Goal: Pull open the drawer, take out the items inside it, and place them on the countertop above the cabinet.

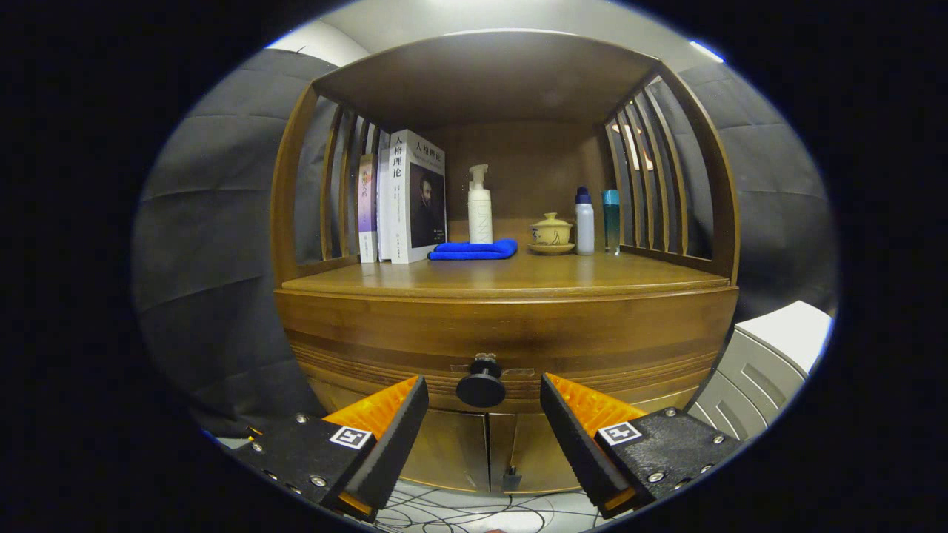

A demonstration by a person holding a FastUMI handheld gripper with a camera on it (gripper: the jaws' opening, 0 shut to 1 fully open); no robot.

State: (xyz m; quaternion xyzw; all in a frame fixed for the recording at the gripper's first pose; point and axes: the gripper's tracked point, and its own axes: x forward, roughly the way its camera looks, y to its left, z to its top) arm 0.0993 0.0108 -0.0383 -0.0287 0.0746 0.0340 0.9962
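Gripper (483, 414) jaws wide, one drawer knob (481, 388) between — drawer (511, 348) closed.

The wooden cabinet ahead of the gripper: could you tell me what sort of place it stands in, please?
Probably a staged home corner in a recording booth. The cabinet holds books, a pump bottle and a lidded teacup, with black cloth behind. The open gripper flanks the closed drawer's knob.
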